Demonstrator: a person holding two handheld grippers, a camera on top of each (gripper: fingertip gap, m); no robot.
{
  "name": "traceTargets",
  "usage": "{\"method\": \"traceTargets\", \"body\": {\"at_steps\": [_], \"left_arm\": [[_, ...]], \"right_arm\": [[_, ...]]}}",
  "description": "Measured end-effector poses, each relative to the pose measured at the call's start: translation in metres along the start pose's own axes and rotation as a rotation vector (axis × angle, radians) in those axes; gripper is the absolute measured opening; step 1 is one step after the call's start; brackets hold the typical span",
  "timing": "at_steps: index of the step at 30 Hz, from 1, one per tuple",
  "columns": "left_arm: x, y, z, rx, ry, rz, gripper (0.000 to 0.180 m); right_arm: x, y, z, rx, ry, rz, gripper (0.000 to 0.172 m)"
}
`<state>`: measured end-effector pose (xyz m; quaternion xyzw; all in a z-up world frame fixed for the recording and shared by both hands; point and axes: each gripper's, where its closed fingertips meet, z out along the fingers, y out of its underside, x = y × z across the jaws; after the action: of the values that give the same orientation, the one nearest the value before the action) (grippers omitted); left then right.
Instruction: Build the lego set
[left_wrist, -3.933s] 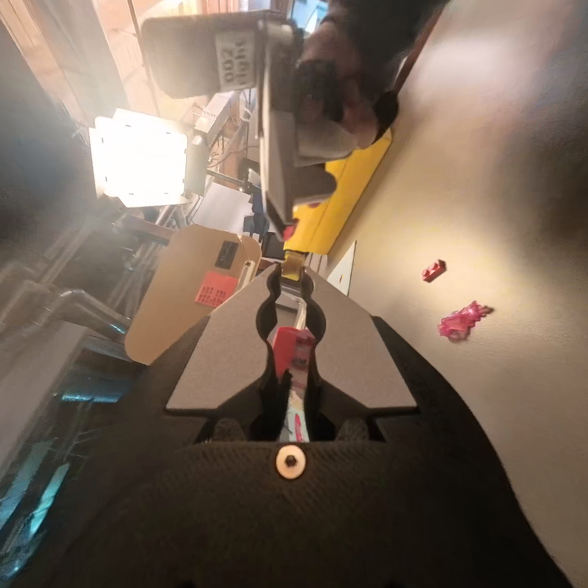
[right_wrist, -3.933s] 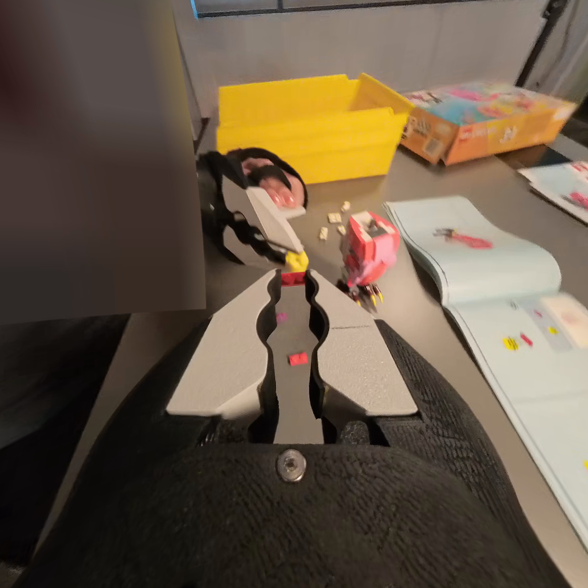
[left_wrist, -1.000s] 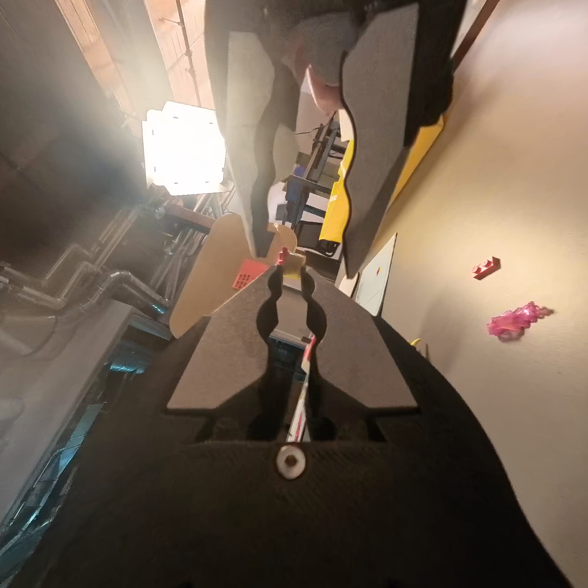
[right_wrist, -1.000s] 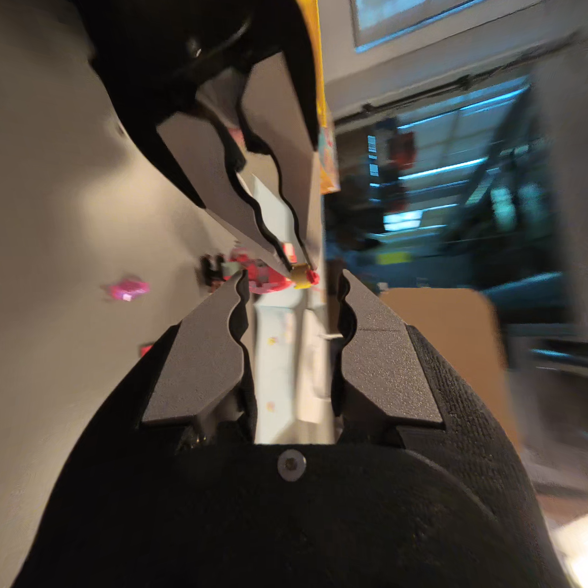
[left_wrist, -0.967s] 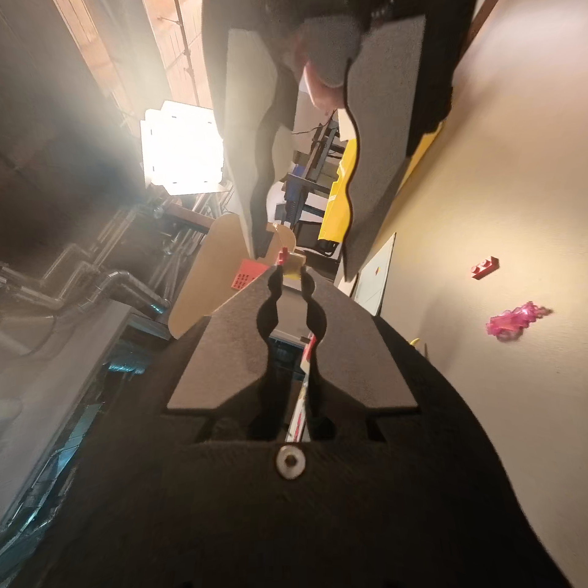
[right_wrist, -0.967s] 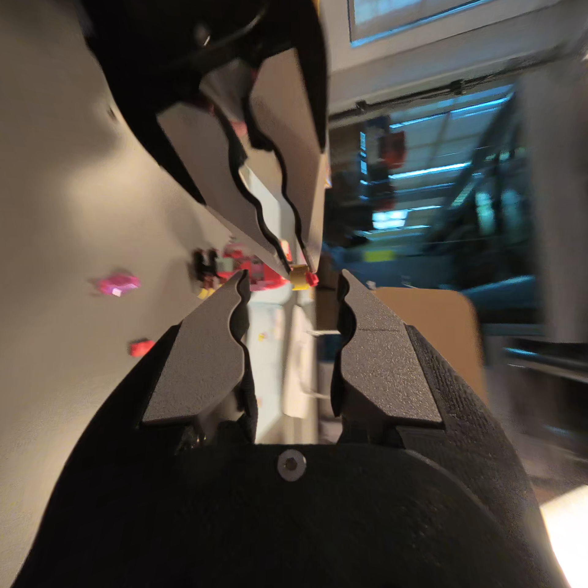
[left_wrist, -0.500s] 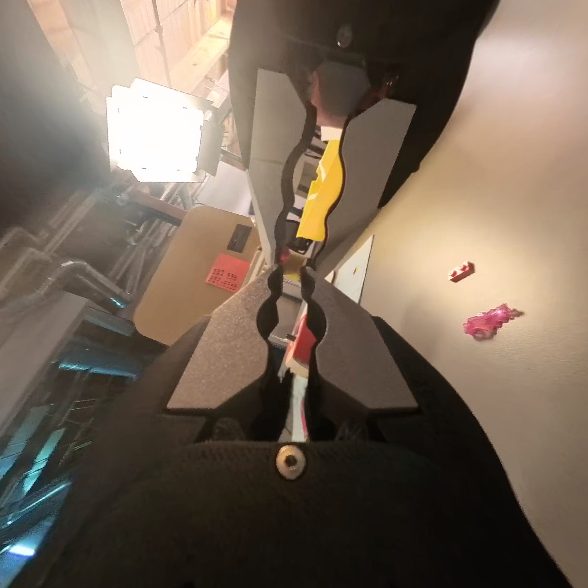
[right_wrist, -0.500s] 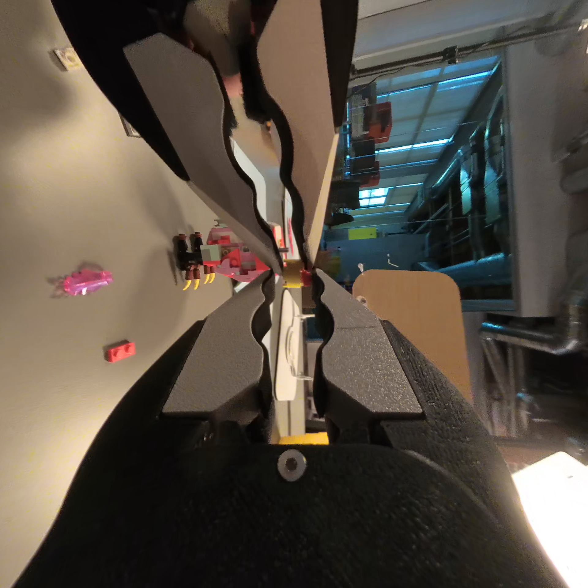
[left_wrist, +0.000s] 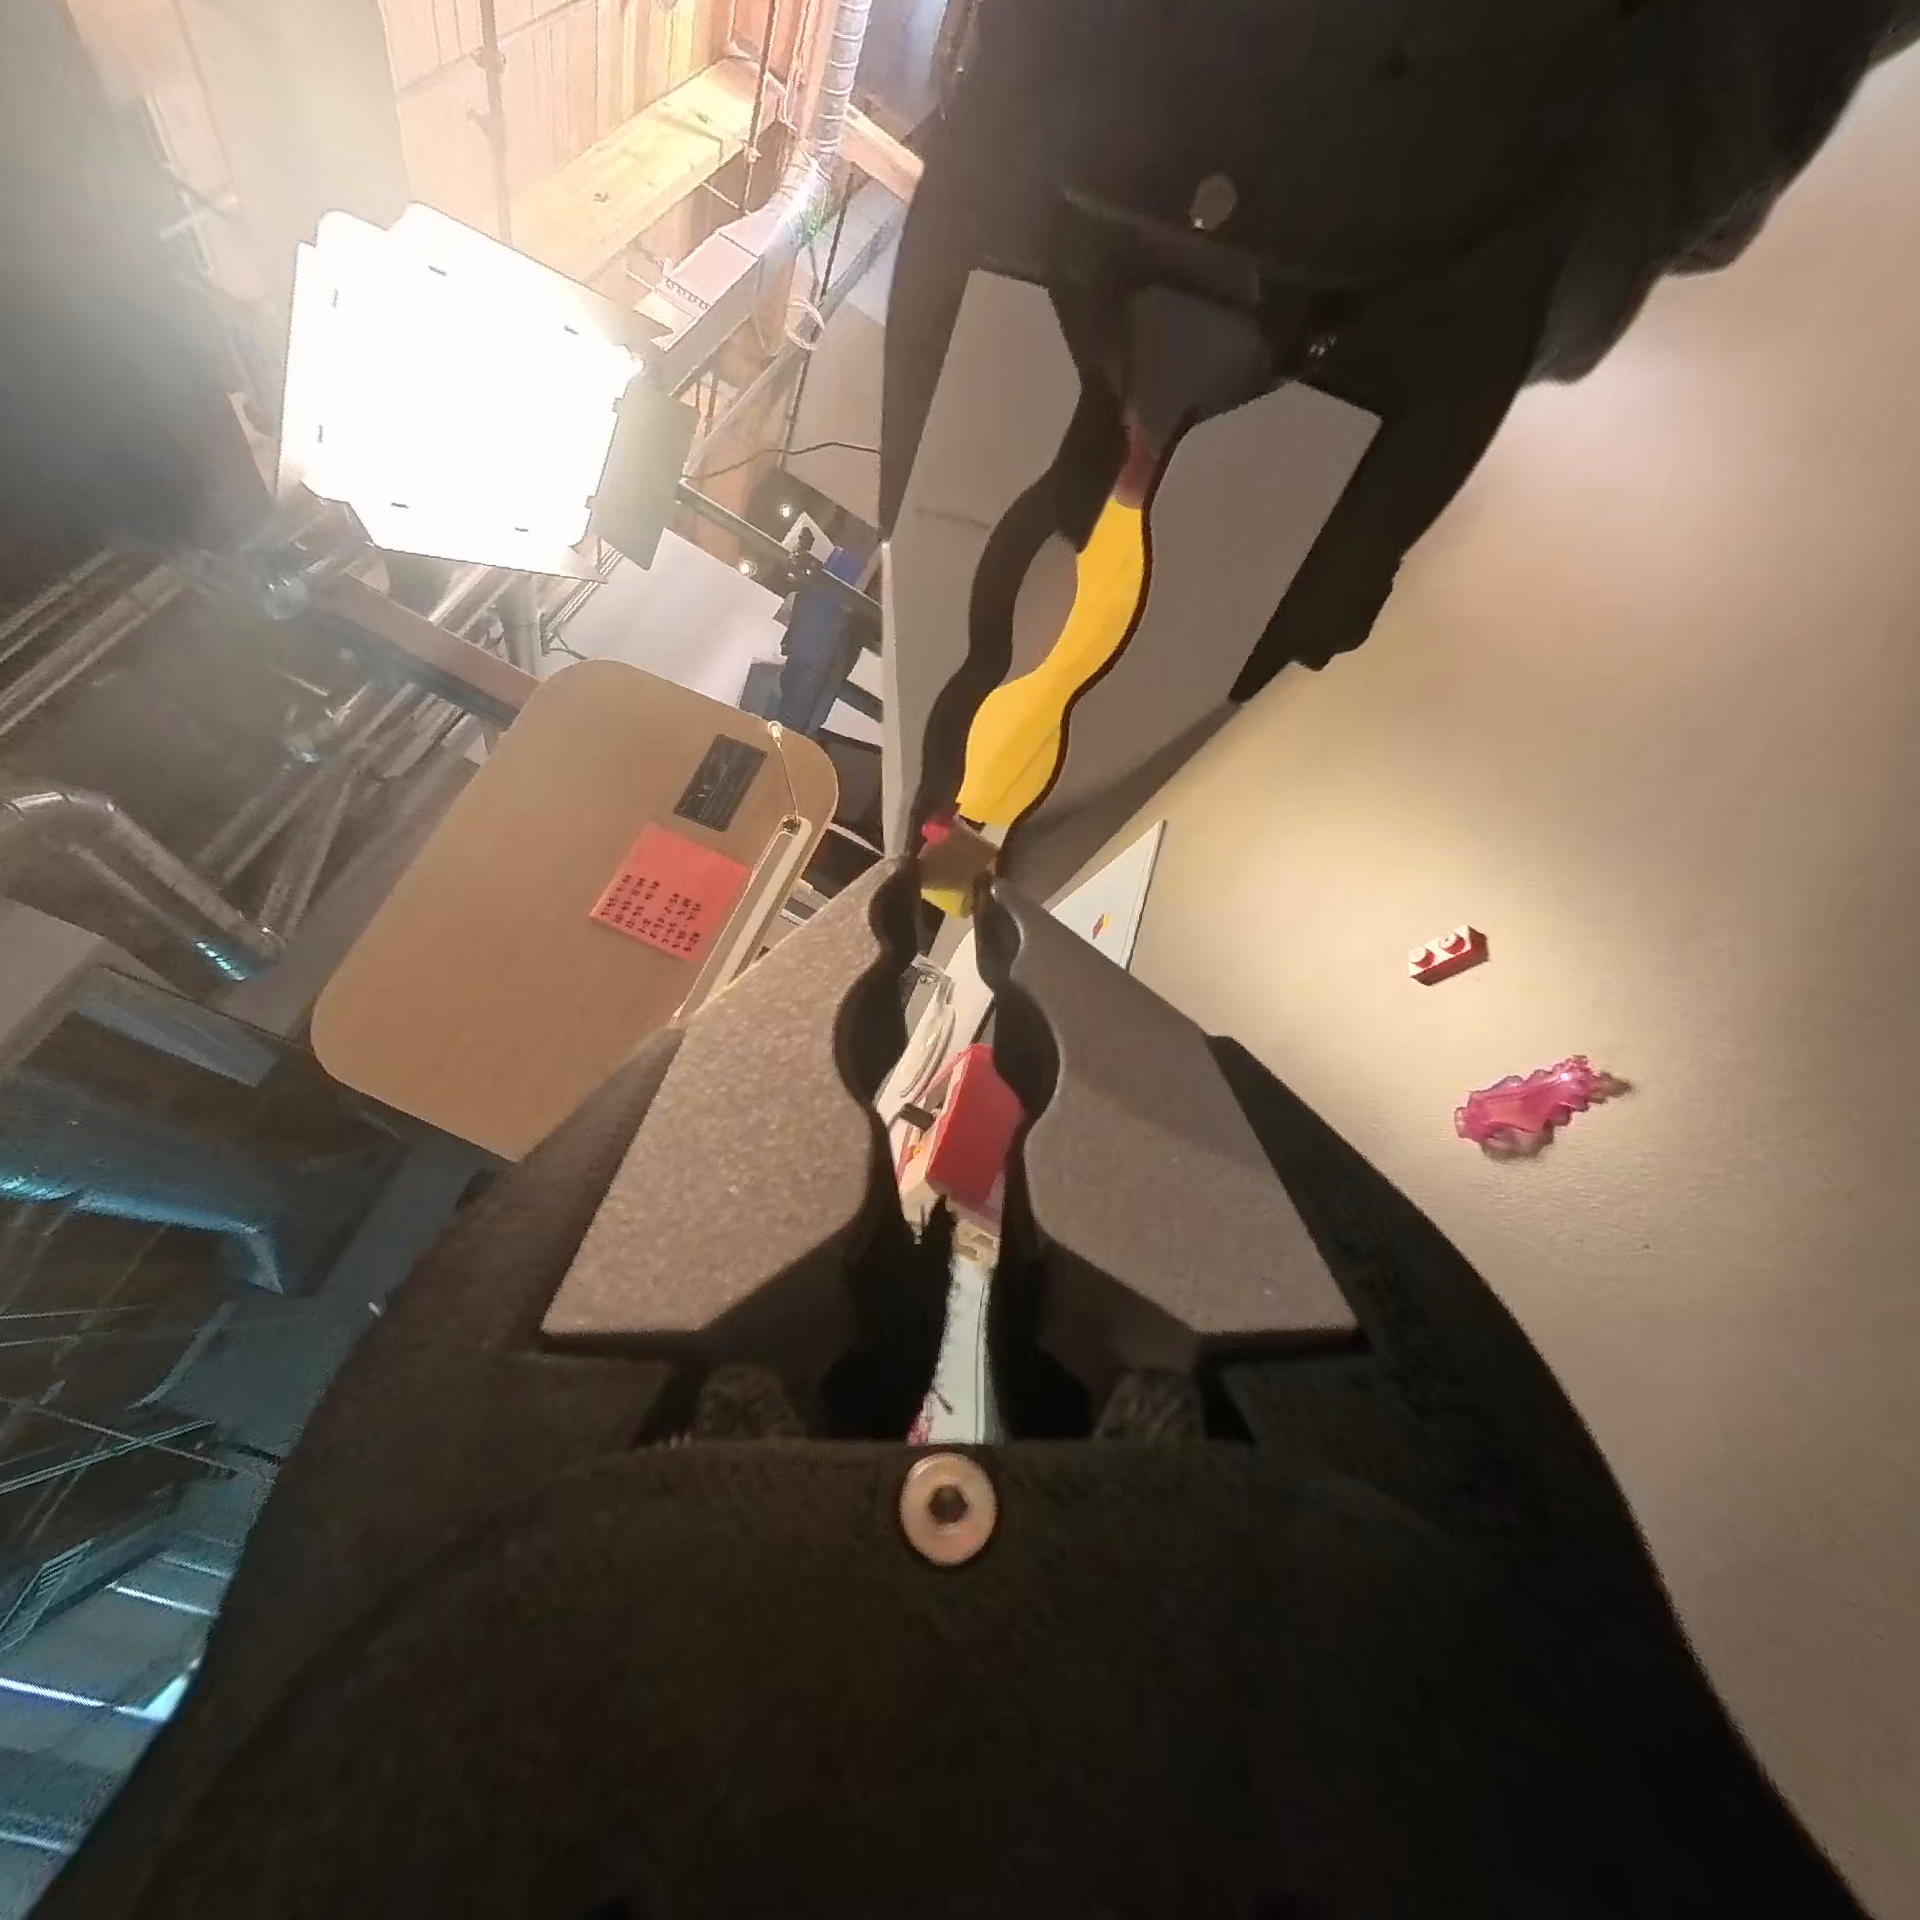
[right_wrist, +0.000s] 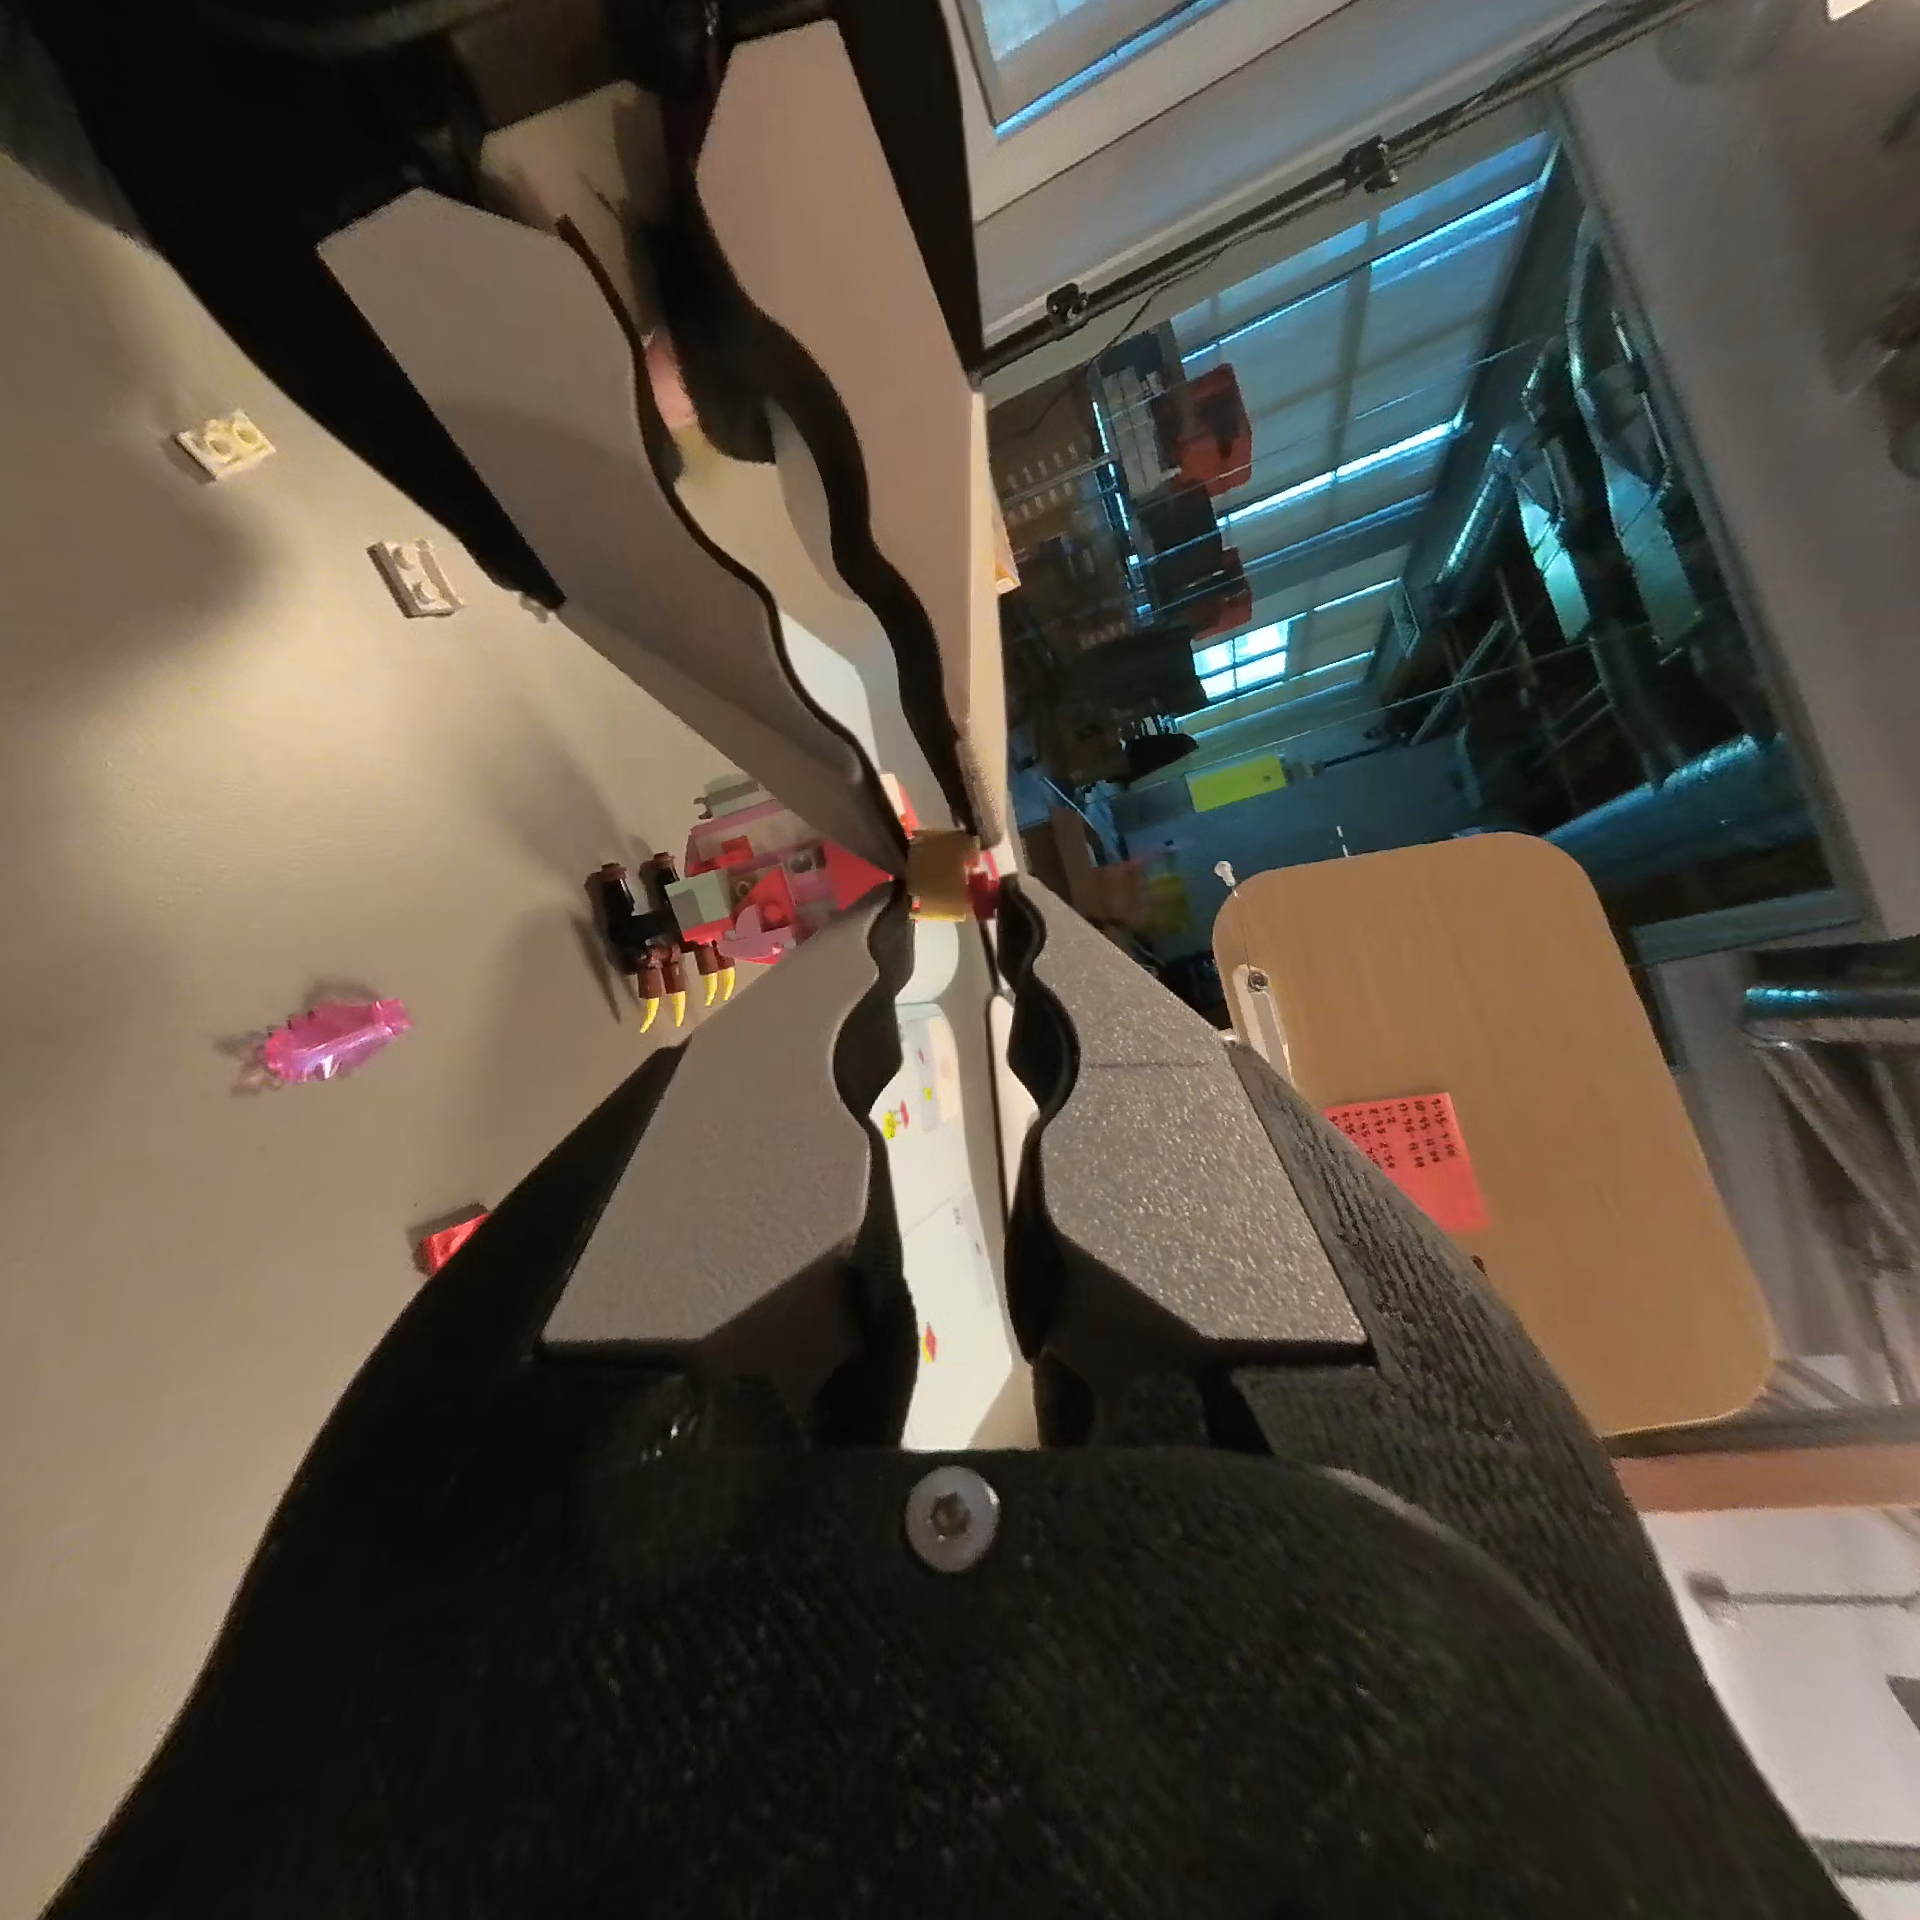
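A small yellow-and-red brick piece (right_wrist: 940, 876) is being clamped from opposite ends by the left gripper (left_wrist: 952, 891) and the right gripper (right_wrist: 943, 902), above the table (right_wrist: 156, 831). The yellow bin (left_wrist: 1049, 707) is being glimpsed behind; its contents are hidden.

Red brick (right_wrist: 449, 1238) half hidden behind the right gripper (right_wrist: 948, 902)

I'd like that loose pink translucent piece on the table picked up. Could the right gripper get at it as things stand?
Probably not yet. The pink translucent piece lies in the open on the table, but the right gripper is closed on the small yellow-and-red piece, shared with the left gripper.
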<state>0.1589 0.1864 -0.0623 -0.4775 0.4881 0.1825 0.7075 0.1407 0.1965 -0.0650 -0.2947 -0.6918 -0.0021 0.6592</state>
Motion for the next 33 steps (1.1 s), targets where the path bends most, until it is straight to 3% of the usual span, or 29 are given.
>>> {"method": "traceTargets", "body": {"at_steps": [10,13,20,30,33], "left_arm": [[0.001,0.009,0.001,-0.031,0.012,-0.003,0.008],[0.006,0.016,0.004,-0.06,0.046,-0.029,0.008],[0.01,0.029,0.006,-0.132,0.068,-0.043,0.008],[0.016,0.022,0.006,-0.116,0.053,0.027,0.009],[0.008,0.015,0.005,-0.063,0.025,-0.073,0.012]], "right_arm": [[-0.003,0.005,0.008,-0.016,-0.001,-0.055,0.013],[-0.009,0.01,0.012,-0.018,-0.04,0.009,0.014],[-0.016,0.011,0.013,0.001,0.024,0.007,0.021],[-0.016,0.016,0.006,-0.092,0.113,-0.058,0.015],[-0.009,0.011,0.001,-0.046,0.149,-0.026,0.014]]}}
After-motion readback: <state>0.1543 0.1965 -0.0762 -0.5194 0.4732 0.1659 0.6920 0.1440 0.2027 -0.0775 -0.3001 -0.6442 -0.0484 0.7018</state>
